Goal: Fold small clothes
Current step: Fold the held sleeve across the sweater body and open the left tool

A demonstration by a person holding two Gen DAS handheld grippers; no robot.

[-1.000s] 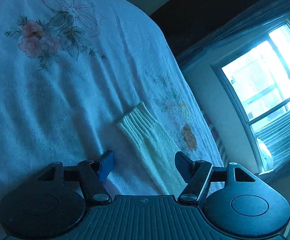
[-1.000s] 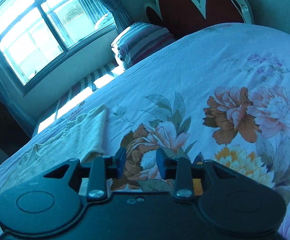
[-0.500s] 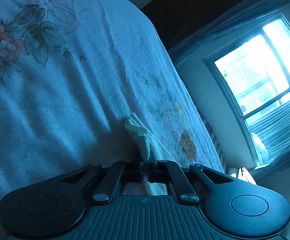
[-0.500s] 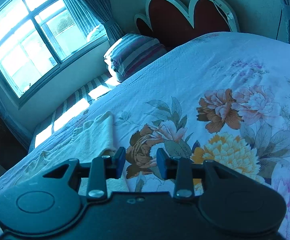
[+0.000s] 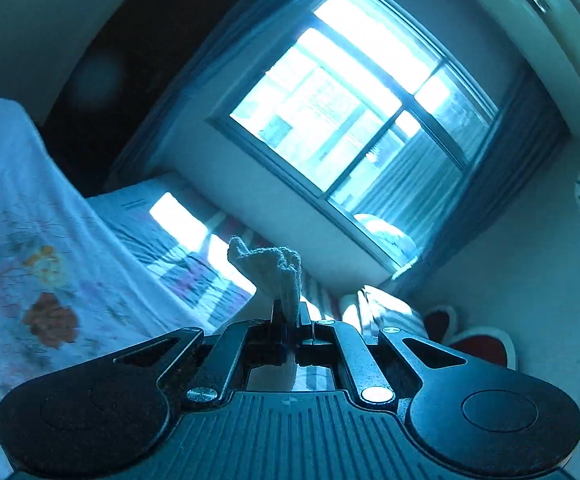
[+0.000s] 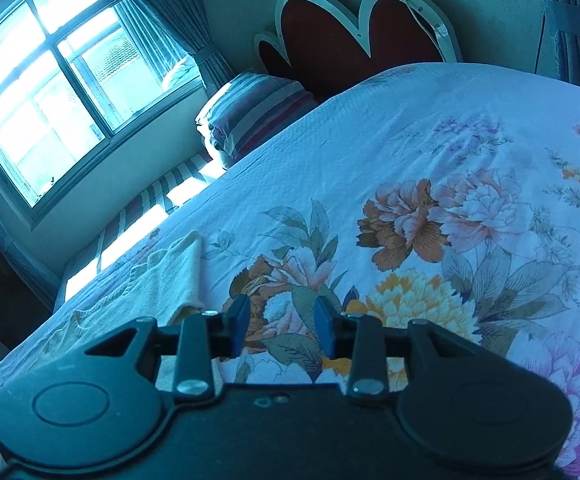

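Hidden and cut-off parts

The cream garment's (image 6: pixel 169 276) near end vanishes behind the right tongs (image 6: pixel 281 330); the left tongs' (image 5: pixel 288 316) body covers the lower part of the pinched sock (image 5: pixel 277 272).

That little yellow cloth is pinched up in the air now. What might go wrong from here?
The left gripper pinches only a bunched end of the pale yellow knit piece, so it may slip out or land crumpled. The right gripper is open above the floral bedspread, holding nothing, so nothing steadies the cloth's other end.
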